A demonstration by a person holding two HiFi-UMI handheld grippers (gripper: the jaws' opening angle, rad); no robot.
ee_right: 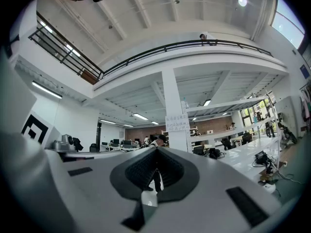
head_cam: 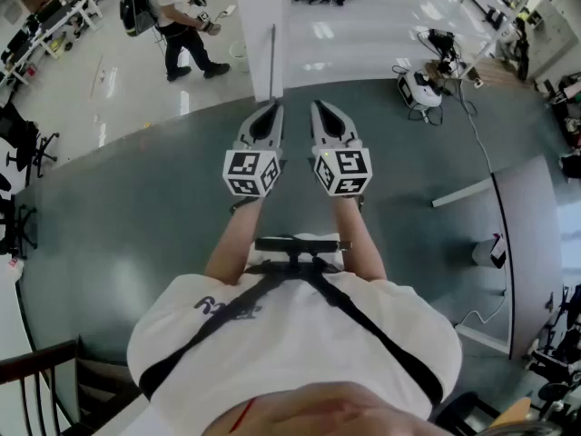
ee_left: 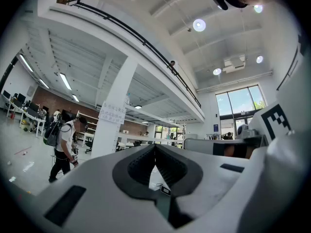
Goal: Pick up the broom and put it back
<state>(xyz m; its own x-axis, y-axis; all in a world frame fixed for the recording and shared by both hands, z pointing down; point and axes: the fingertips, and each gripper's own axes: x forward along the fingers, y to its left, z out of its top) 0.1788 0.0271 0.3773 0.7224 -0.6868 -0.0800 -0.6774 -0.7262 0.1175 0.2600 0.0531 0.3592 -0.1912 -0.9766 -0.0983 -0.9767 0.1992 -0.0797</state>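
Note:
No broom head shows in any view. A thin pale pole (head_cam: pixel 272 60) stands against the white pillar (head_cam: pixel 261 16) straight ahead; I cannot tell whether it is the broom's handle. In the head view my left gripper (head_cam: pixel 272 109) and right gripper (head_cam: pixel 319 107) are held side by side at chest height, pointing level toward the pillar and short of it. Both have their jaws closed tip to tip with nothing between them. The left gripper view shows the left gripper (ee_left: pixel 155 147) shut and empty, and the right gripper view shows the same for the right gripper (ee_right: pixel 156 149).
A person with a backpack (head_cam: pixel 174 21) walks on the glossy white floor at the far left. A small machine with cables (head_cam: pixel 419 87) sits at the far right. A white strip (head_cam: pixel 461 192) and a white box (head_cam: pixel 490 251) lie on the grey floor. Office chairs (head_cam: pixel 18 148) stand at the left edge.

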